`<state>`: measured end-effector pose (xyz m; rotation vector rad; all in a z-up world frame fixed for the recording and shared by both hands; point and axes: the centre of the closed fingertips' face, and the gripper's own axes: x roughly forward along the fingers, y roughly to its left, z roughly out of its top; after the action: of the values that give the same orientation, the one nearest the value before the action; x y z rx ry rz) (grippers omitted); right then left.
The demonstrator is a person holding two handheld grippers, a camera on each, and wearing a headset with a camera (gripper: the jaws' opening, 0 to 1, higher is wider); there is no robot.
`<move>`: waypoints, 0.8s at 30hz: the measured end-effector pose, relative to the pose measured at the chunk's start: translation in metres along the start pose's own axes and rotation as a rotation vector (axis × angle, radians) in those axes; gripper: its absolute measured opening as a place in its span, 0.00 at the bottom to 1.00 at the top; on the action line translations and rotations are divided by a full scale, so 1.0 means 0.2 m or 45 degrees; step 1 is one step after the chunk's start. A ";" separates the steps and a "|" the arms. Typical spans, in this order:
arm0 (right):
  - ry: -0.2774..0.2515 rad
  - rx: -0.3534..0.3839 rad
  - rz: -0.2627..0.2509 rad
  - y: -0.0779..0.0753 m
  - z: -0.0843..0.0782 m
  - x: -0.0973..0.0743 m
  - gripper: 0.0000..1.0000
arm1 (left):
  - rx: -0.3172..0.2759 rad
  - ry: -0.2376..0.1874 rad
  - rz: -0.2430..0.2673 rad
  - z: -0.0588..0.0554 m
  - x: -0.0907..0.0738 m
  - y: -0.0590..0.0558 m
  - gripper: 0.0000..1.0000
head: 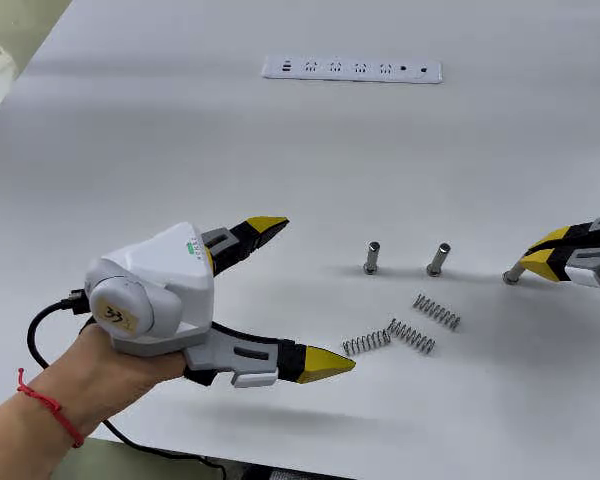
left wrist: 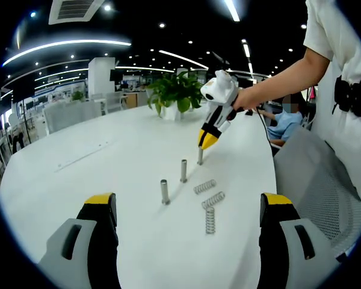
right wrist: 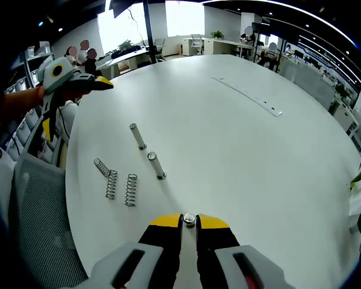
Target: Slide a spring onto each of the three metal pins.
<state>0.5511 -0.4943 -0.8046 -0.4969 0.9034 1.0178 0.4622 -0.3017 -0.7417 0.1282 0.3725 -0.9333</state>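
Looks like a job of holding the short silver metal pin [head: 513, 274] steady with the right tool [head: 532, 262], clenched on it at the right side of the white tabletop [head: 180, 150]. Then pick a small coiled wire spring [head: 366, 343] by one end, line it up over the pin's tip, and slide it down. Got the left tool [head: 315, 295] spread wide, gripping nothing, hovering just beside the springs. Also two more pins [head: 371, 257] standing bare nearby.

Yellow-tipped fingers [head: 325, 363], silver pins [head: 371, 257], white table [head: 180, 130]
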 end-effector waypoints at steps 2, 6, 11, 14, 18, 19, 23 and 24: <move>0.003 0.000 -0.001 0.00 0.00 0.00 0.06 | 0.001 -0.001 0.001 0.00 0.00 0.00 0.99; 0.001 -0.001 -0.004 0.00 0.00 0.00 0.07 | 0.000 -0.004 0.003 0.01 0.00 0.00 0.99; -0.004 -0.004 -0.005 0.01 0.01 -0.01 0.08 | 0.001 -0.003 0.002 0.01 0.00 0.00 0.99; -0.012 0.000 -0.006 0.01 0.02 -0.01 0.08 | 0.002 -0.001 0.002 0.01 0.00 0.00 0.99; -0.020 0.000 -0.008 0.01 0.02 -0.02 0.09 | 0.005 0.001 0.001 0.01 0.00 0.00 0.99; -0.020 -0.001 -0.009 0.02 0.02 -0.02 0.09 | 0.006 0.001 0.002 0.01 0.00 0.00 0.99; -0.040 0.002 -0.014 0.00 0.03 -0.03 0.13 | 0.009 0.002 0.003 0.01 0.00 0.00 0.99; -0.045 0.001 -0.015 0.00 0.03 -0.04 0.13 | 0.008 0.003 0.002 0.01 0.00 -0.01 0.99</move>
<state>0.5515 -0.4938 -0.7955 -0.4814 0.8687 1.0127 0.4618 -0.3026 -0.7399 0.1354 0.3713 -0.9327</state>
